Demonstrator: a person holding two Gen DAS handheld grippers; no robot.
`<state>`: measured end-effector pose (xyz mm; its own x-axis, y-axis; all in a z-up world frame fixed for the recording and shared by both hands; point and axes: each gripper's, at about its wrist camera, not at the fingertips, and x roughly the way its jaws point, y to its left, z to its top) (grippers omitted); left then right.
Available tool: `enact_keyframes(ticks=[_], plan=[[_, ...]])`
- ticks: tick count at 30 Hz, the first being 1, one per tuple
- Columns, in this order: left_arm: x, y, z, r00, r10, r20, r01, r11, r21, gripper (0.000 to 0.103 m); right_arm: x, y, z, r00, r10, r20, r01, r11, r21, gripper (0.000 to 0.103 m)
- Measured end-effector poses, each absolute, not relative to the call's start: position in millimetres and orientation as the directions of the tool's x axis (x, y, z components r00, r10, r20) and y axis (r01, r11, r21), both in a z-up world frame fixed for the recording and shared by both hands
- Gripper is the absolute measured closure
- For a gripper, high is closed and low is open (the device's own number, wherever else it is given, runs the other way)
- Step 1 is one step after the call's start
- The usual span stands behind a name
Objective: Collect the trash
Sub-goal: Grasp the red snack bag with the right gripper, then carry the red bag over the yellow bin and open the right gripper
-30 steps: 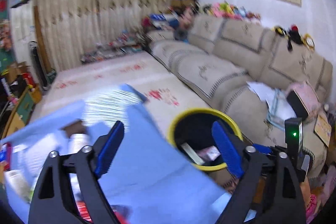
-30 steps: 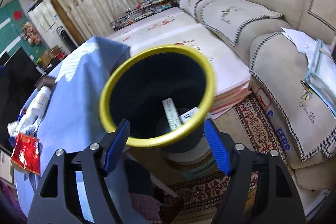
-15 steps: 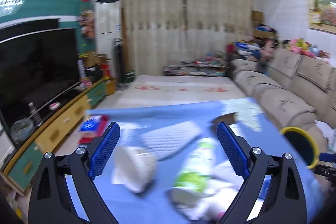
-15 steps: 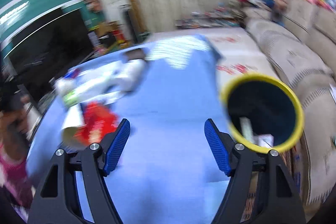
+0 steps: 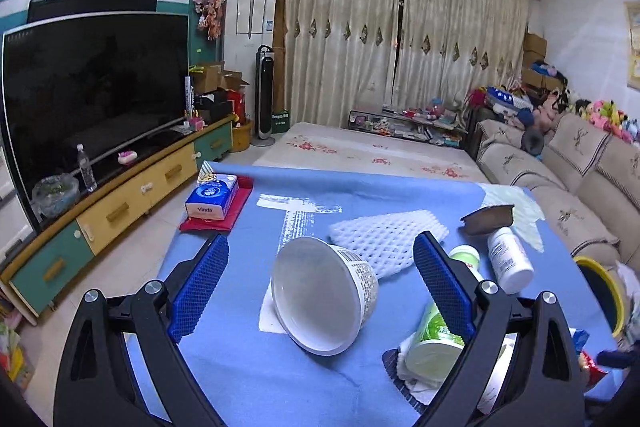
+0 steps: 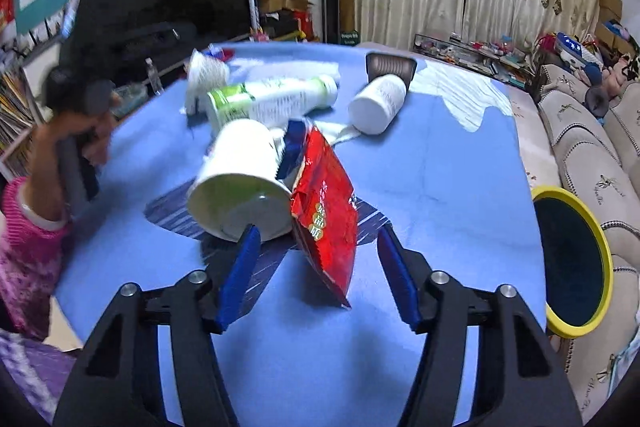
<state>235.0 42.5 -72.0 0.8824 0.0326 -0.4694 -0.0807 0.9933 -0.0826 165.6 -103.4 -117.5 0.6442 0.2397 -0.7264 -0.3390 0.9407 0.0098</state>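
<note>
While both grippers hang over the blue table (image 6: 420,167), stock reads near to far.

Right gripper (image 6: 318,275): fingers half wide and closing, nothing pressed between them; the tail of the red packet (image 6: 326,211) lies in the gap.
Left gripper (image 5: 320,287): fingers wide, empty, set either side of a tipped white cup (image 5: 324,293).
Paper tub (image 6: 240,187): on its side, touching the red packet.
Green-label bottle (image 6: 272,99): lying flat behind the tub.
White pill bottle (image 6: 378,103): on its side, beside a small dark tray (image 6: 390,65).
Foam net (image 5: 388,237): flat, beyond the cup.
Tissue pack (image 5: 212,197): at the far left corner, likely not trash.
Bin (image 6: 572,263): yellow-rimmed, off the table's right edge, by the sofa (image 6: 592,131).

Risks, as judged: the packet is thin and stands tilted, so closing fingers may catch only a corner and let it slip; the nearer finger sits against the tub and could roll it away. The cup, wide at the mouth, may squirt out if pinched on its taper.
</note>
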Motion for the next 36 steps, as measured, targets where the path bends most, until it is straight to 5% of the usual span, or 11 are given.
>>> enact_keyframes(ticks=[3, 7, 21, 36], plan=[[233.3, 42.7, -72.5, 0.882, 0.022, -0.471, -0.075, 0.993, -0.095, 0.01, 173.4, -99.6, -122.7, 0.655, 0.214, -0.725, -0.322, 0.947, -0.011, 0.06], [231.6, 42.0, -74.6, 0.882, 0.023, -0.471, -0.074, 0.993, -0.09, 0.01, 179.7, -103.1, -126.1, 0.654, 0.212, -0.726, -0.305, 0.952, 0.003, 0.093], [229.7, 34.3, -78.4, 0.887, 0.012, -0.461, -0.053, 0.996, -0.077, 0.01, 167.8, -147.3, -104.6, 0.699, 0.251, -0.669, -0.238, 0.965, 0.113, 0.095], [235.3, 25.0, -86.5, 0.877, 0.013, -0.48, -0.045, 0.998, -0.054, 0.01, 204.0, -287.6, -111.0, 0.717, -0.048, -0.696, 0.137, 0.988, 0.073, 0.095]])
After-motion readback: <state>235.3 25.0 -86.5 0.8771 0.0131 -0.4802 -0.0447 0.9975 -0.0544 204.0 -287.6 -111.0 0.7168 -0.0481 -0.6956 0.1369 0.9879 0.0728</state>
